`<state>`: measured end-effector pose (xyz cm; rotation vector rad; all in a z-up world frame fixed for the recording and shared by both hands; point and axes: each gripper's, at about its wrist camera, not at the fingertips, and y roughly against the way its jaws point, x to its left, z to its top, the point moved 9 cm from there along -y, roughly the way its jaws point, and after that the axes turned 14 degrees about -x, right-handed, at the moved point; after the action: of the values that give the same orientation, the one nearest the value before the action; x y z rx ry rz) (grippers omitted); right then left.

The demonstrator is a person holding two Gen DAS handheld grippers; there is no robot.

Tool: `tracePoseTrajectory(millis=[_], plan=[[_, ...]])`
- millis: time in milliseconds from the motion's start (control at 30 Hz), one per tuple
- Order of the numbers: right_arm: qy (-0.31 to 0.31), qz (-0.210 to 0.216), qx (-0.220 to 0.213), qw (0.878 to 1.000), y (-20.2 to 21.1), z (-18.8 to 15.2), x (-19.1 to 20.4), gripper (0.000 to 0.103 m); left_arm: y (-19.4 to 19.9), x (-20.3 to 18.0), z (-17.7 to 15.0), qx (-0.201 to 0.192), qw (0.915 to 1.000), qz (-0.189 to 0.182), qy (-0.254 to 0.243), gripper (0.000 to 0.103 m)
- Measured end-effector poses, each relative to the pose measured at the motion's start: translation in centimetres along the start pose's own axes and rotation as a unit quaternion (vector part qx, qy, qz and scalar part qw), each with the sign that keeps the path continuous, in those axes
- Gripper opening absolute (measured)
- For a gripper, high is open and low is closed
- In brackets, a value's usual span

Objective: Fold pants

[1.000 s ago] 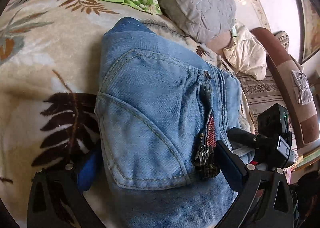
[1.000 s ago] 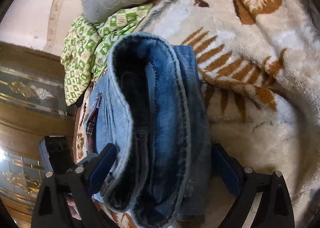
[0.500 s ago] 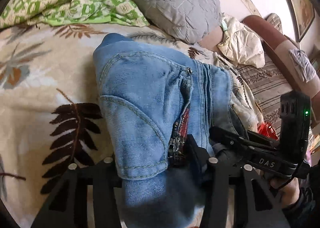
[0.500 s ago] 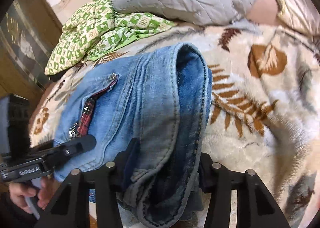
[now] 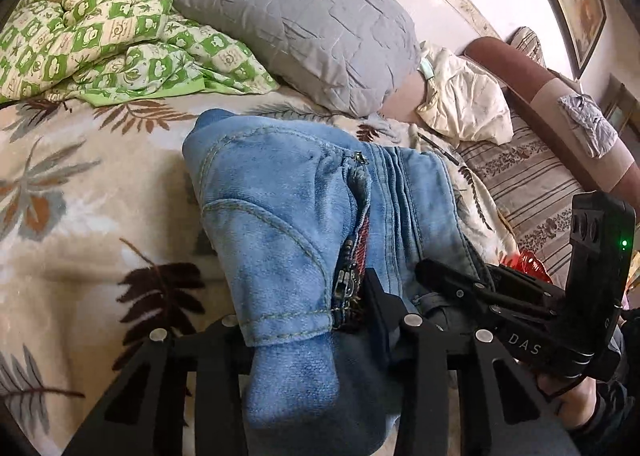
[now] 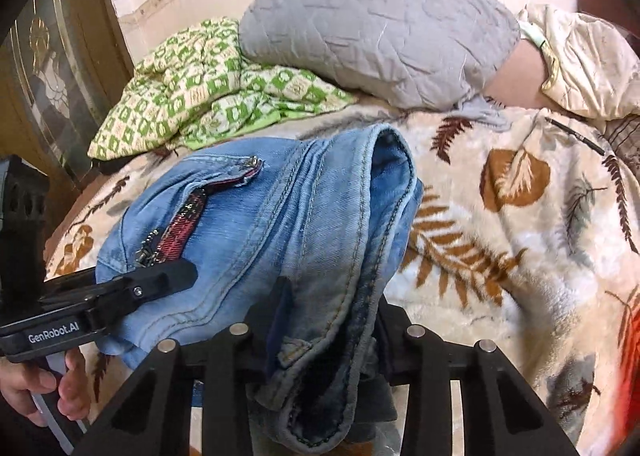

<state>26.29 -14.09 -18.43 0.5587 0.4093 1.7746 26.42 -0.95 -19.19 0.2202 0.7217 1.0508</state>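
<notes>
The folded light-blue jeans (image 5: 288,216) lie on a leaf-print blanket (image 5: 80,196), their zip pocket with red plaid lining facing up. My left gripper (image 5: 304,316) is closing on the near left end of the bundle, and the denim bulges between its pads. In the right wrist view my right gripper (image 6: 328,320) is closing on the thick layered edge of the jeans (image 6: 280,224), its pads pinching the fabric. Each gripper shows in the other's view: the right gripper (image 5: 460,280) beside the bundle, and the left gripper (image 6: 160,280) held by a hand (image 6: 68,380).
A grey quilted pillow (image 5: 304,16) and a green checked quilt (image 5: 100,36) lie at the far side of the bed. A cream cloth (image 5: 464,104) and a brown bolster (image 5: 540,96) sit to the right. A wooden glass-panelled door (image 6: 52,76) stands to the left, and a pen (image 6: 576,136) lies on the blanket.
Both grippers went from wide open around the jeans to squeezed onto them. Both rose and rolled, bunching the near end of the bundle upward.
</notes>
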Motion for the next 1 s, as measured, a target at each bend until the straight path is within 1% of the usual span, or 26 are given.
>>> tracePoseTrajectory(millis=[67, 100, 133, 167, 200, 233, 267, 300, 333, 367, 400, 467, 533, 567, 633, 700, 733, 800, 867, 933, 1000], plan=[[0.005, -0.003, 0.004, 1.000, -0.6, -0.2, 0.4, 0.039, -0.9, 1.2, -1.4, 0.029, 0.9995, 0.015, 0.001, 0.042], [0.005, -0.007, 0.016, 1.000, -1.4, -0.9, 0.4, 0.039, -1.6, 1.9, -2.5, 0.046, 0.9986, 0.027, -0.003, 0.046], [0.008, -0.010, 0.025, 1.000, -2.0, -1.6, 0.4, 0.040, -2.1, 2.2, -3.2, 0.046, 0.9985, 0.028, -0.001, 0.054], [0.011, -0.014, 0.036, 0.999, -2.7, -2.4, 0.3, 0.044, -2.1, 2.4, -3.2, 0.039, 0.9989, 0.026, 0.009, 0.057], [0.009, -0.019, 0.037, 0.999, -3.1, -3.0, 0.0, 0.049, -2.0, 2.7, -3.2, 0.038, 0.9986, 0.029, 0.024, 0.065], [-0.003, -0.018, 0.033, 0.999, -3.0, -3.1, -0.3, 0.055, -1.7, 3.1, -3.0, 0.037, 0.9978, 0.041, 0.038, 0.081], [-0.014, -0.016, 0.032, 0.999, -2.9, -3.1, -0.7, 0.068, -1.4, 3.5, -2.8, 0.036, 0.9969, 0.056, 0.043, 0.090], [-0.026, -0.016, 0.037, 0.999, -2.6, -3.1, -1.1, 0.075, -1.1, 3.6, -2.5, 0.035, 0.9963, 0.065, 0.045, 0.099], [-0.036, -0.023, 0.040, 0.998, -2.2, -2.7, -1.8, 0.088, -0.2, 3.7, -2.1, 0.033, 0.9956, 0.074, 0.047, 0.100], [-0.041, -0.026, 0.036, 0.998, -1.6, -2.1, -2.3, 0.098, 0.6, 3.6, -1.7, 0.032, 0.9953, 0.077, 0.050, 0.100], [-0.042, -0.027, 0.029, 0.998, -0.9, -1.5, -2.5, 0.103, 1.3, 3.5, -1.4, 0.028, 0.9952, 0.080, 0.050, 0.101], [-0.023, -0.041, 0.006, 0.999, 1.5, 0.3, -2.7, 0.103, 4.3, 2.7, 0.4, -0.012, 0.9934, 0.109, 0.032, 0.102], [0.006, -0.066, -0.024, 0.998, 4.4, 2.3, -2.5, 0.103, 7.6, 1.2, 2.3, -0.067, 0.9879, 0.140, 0.001, 0.103], [0.017, -0.076, -0.034, 0.996, 5.6, 3.0, -2.3, 0.103, 9.1, 0.4, 3.0, -0.090, 0.9831, 0.158, -0.017, 0.103], [0.045, -0.098, -0.062, 0.992, 8.7, 4.7, -1.5, 0.103, 12.4, -1.2, 4.3, -0.136, 0.9684, 0.203, -0.052, 0.103], [0.060, -0.107, -0.083, 0.989, 11.2, 5.7, -0.6, 0.103, 14.8, -2.3, 4.9, -0.163, 0.9579, 0.226, -0.071, 0.103], [0.064, -0.111, -0.093, 0.987, 12.7, 6.1, -0.2, 0.103, 16.1, -3.2, 4.9, -0.178, 0.9539, 0.228, -0.080, 0.103], [0.064, -0.113, -0.106, 0.986, 14.9, 6.2, 0.4, 0.103, 17.3, -3.9, 4.5, -0.186, 0.9538, 0.222, -0.080, 0.103], [0.066, -0.120, -0.111, 0.984, 16.8, 5.4, 0.7, 0.103, 18.1, -4.6, 3.3, -0.179, 0.9562, 0.217, -0.082, 0.103], [0.059, -0.127, -0.110, 0.984, 18.1, 4.1, 0.8, 0.103, 18.4, -5.1, 2.1, -0.173, 0.9539, 0.228, -0.090, 0.103], [0.039, -0.126, -0.102, 0.986, 18.9, 2.3, 0.8, 0.103, 18.6, -5.7, 1.2, -0.167, 0.9504, 0.244, -0.096, 0.103]])
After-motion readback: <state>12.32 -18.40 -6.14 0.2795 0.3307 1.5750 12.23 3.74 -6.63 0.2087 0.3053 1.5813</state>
